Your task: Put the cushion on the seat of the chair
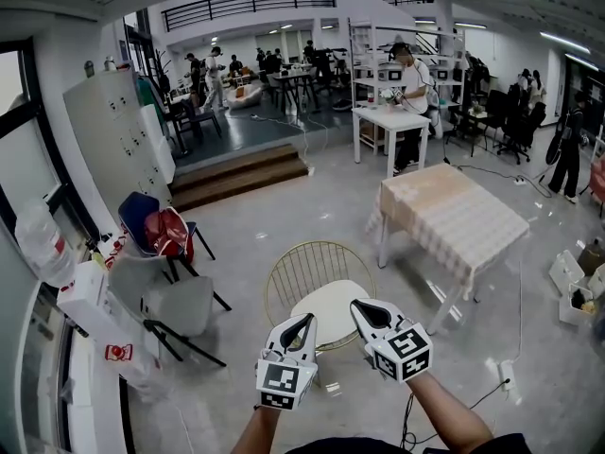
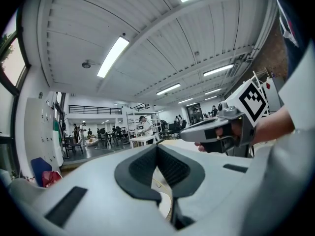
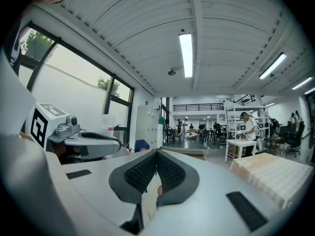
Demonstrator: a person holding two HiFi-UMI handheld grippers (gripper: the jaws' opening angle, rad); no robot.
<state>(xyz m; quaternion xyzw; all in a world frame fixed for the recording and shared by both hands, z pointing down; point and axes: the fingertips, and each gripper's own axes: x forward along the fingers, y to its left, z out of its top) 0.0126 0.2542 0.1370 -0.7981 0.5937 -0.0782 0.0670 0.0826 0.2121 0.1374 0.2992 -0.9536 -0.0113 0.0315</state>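
Observation:
A gold wire chair [image 1: 312,265] stands on the grey floor just ahead of me. A round white cushion [image 1: 329,308] lies on its seat. My left gripper [image 1: 309,319] hovers over the cushion's near left edge, shut and holding nothing. My right gripper [image 1: 356,305] hangs over the near right edge, also shut and empty. In the left gripper view the left gripper [image 2: 157,146] points level with its pads together, and the right gripper [image 2: 184,134] shows beside it. In the right gripper view the right gripper [image 3: 157,152] has its pads meeting at the tip.
A table with a beige checked cloth [image 1: 456,218] stands to the right of the chair. Grey folding chairs [image 1: 180,303] and a red bag [image 1: 166,233] sit at the left, by white boxes [image 1: 90,312]. A cable [image 1: 515,322] runs over the floor at right. People work at the back.

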